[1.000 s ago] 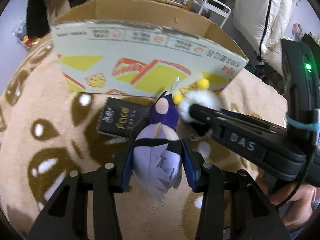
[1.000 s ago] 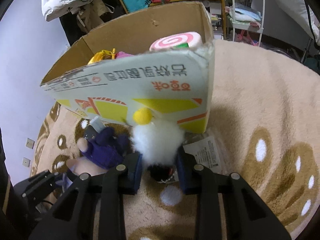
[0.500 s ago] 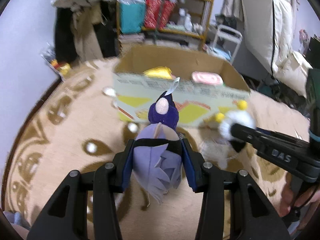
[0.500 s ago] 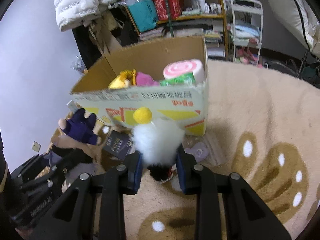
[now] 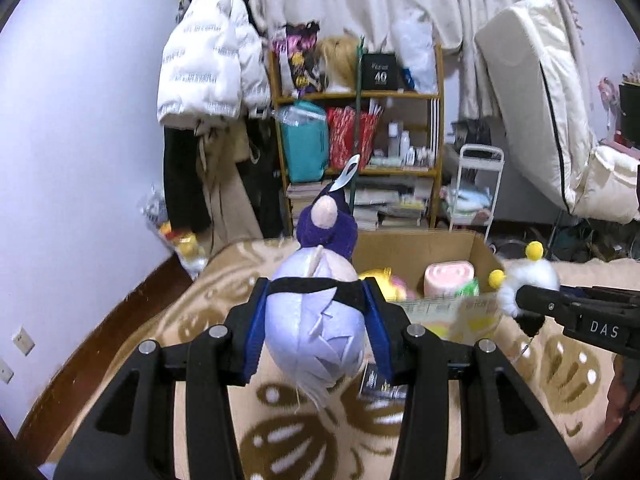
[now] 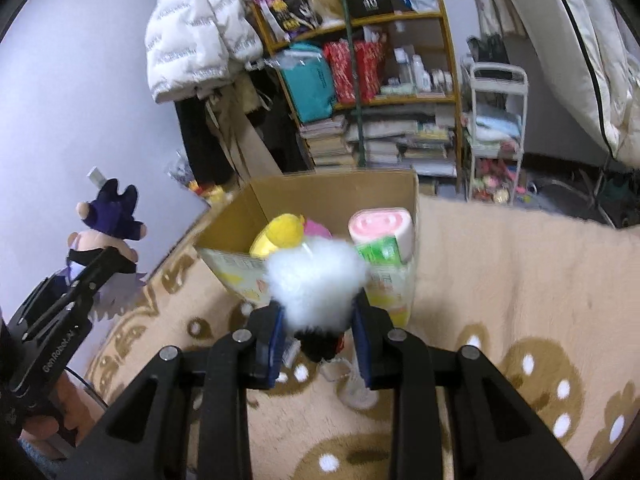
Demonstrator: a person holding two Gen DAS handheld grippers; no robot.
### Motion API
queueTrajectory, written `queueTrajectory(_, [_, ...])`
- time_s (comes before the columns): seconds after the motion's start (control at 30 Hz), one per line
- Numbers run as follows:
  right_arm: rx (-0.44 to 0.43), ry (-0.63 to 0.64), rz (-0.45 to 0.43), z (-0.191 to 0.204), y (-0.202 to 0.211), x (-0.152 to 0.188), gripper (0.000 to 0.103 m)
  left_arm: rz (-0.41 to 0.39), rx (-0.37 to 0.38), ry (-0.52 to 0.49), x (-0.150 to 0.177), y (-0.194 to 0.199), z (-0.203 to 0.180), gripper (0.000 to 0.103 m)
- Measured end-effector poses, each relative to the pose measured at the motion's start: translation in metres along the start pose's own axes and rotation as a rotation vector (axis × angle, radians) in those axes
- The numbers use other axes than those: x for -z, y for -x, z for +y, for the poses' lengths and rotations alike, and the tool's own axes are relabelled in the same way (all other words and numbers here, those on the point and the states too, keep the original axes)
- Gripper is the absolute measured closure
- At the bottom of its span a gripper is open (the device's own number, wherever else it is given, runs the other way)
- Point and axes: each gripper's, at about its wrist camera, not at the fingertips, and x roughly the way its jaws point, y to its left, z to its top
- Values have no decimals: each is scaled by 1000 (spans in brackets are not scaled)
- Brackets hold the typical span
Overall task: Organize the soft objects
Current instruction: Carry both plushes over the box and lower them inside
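Left wrist: we see our left gripper (image 5: 314, 330) pinching a purple-haired doll (image 5: 316, 320), held above the rug (image 5: 168, 336) before the cardboard box (image 5: 420, 248).

Right wrist: our right gripper (image 6: 318, 322) clamps a white fluffy toy (image 6: 316, 280) just before the same box.

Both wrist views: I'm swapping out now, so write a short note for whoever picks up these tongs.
Left tongs: shut on the lavender-and-purple plush doll, held in the air.
Right tongs: shut on the fluffy white pompom toy with yellow bobbles, also in the air.
Open cardboard box on the beige patterned rug already holds a pink swirl-roll plush and a yellow plush.
Left: drop both held toys into the box.
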Motion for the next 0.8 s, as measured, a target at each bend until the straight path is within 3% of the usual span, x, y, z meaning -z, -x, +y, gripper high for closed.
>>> queueTrajectory(0.23, [18,123,-60,18,5,-40,72,-41,10,-36,-33,-20,-2,60])
queueTrajectory(0.53, [-17,158,-136,21,-8,-89,72,-68,32,-91,-63,-67,-14,59])
queueTrajectory(0.63, [-32,142,-138,14,-21,-93,72,-59,11,-80,-63,-83,-21,59])
queueTrajectory(0.8, [-69,92,-109,1,-44,-86,72,-10,62,-62,-59,-109,-30,59])
